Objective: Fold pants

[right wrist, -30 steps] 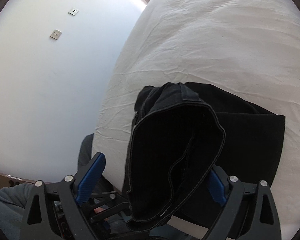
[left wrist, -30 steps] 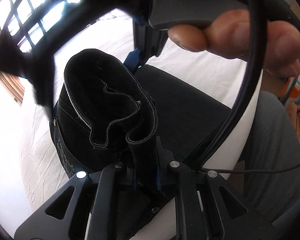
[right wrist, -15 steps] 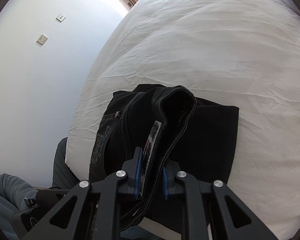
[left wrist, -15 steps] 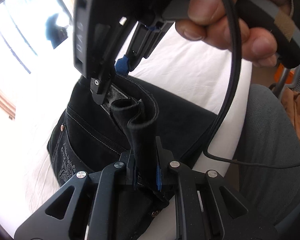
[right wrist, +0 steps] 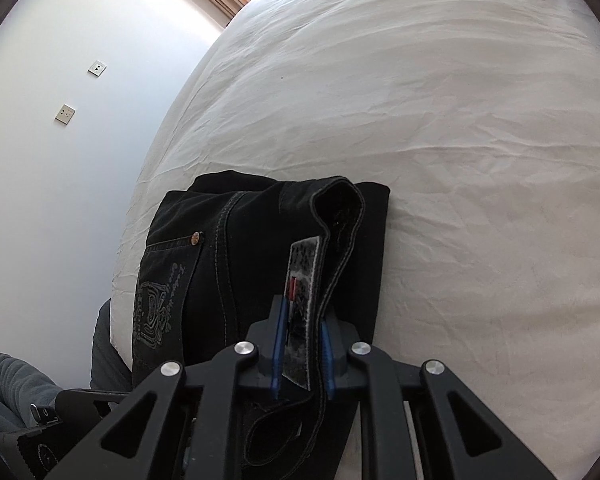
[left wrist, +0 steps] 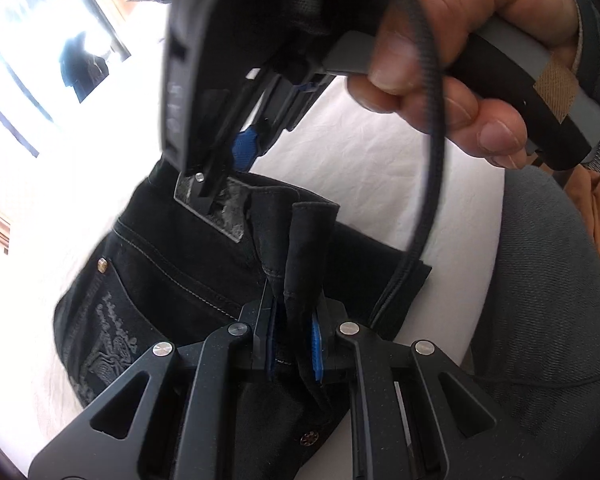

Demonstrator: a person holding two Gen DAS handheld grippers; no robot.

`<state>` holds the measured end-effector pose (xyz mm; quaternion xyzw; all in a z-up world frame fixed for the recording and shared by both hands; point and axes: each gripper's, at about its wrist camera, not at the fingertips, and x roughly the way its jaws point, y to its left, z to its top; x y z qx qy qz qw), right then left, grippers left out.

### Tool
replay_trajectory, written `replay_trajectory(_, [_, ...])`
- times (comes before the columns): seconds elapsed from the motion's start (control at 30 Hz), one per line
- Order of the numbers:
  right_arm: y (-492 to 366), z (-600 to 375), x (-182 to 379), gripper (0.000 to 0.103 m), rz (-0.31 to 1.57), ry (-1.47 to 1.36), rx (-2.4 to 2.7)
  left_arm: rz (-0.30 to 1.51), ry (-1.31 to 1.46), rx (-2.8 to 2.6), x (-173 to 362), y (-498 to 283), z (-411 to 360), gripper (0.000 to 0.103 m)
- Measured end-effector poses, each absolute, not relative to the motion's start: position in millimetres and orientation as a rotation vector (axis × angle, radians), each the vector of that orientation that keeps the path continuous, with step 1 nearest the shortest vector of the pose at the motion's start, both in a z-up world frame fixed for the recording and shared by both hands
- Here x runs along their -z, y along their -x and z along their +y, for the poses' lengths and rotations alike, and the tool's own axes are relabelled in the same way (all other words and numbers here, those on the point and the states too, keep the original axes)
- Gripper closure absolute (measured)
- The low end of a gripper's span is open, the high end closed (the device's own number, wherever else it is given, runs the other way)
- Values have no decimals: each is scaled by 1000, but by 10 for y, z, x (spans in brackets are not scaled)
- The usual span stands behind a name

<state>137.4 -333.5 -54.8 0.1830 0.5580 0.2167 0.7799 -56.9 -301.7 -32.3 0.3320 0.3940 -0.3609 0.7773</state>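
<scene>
Black pants lie folded near the front edge of a white bed, back pocket with grey embroidery facing up. My left gripper is shut on a bunched part of the waistband. My right gripper is shut on the waistband at its woven label; it also shows in the left wrist view, held by a hand just above the pants. In the right wrist view the pants lie flat on the bed with the waistband edge standing up.
A white wall with two switch plates runs along the bed's left side. A person's grey-trousered leg is at the bed's front edge. A black cable hangs from the right gripper. Windows are at the far left.
The waistband opening has been drawn shut and lowered onto the folded pants. The right gripper closed on the label edge. Both grippers moved down toward the bed.
</scene>
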Motion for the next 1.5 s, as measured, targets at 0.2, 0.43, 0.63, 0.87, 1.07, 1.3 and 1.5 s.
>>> replay_trajectory(0.2, [-1230, -3518, 761, 85, 1147, -545, -473, 873, -646, 813, 235, 448, -2832, 90])
replay_trajectory(0.43, [-1037, -3628, 702, 62, 1097, -631, -432, 906, -473, 865, -230, 396, -2253, 88])
replay_trajectory(0.63, [-830, -3643, 395, 38, 1091, -545, -273, 854, -320, 759, -650, 195, -1502, 88])
replay_trajectory(0.87, [-738, -3077, 22, 38, 989, -584, -573, 861, -164, 671, -602, -309, -1015, 88])
replay_trajectory(1.07, [-589, -3100, 657, 55, 1166, -644, -507, 1025, -154, 660, 36, -533, -1109, 88])
replay_trajectory(1.3, [-273, -3281, 485, 58, 1133, -678, -529, 956, -108, 694, -174, -559, -993, 88])
replay_trajectory(1.5, [-414, -3027, 235, 34, 1039, -684, -675, 946, -155, 679, -185, -860, -1197, 88])
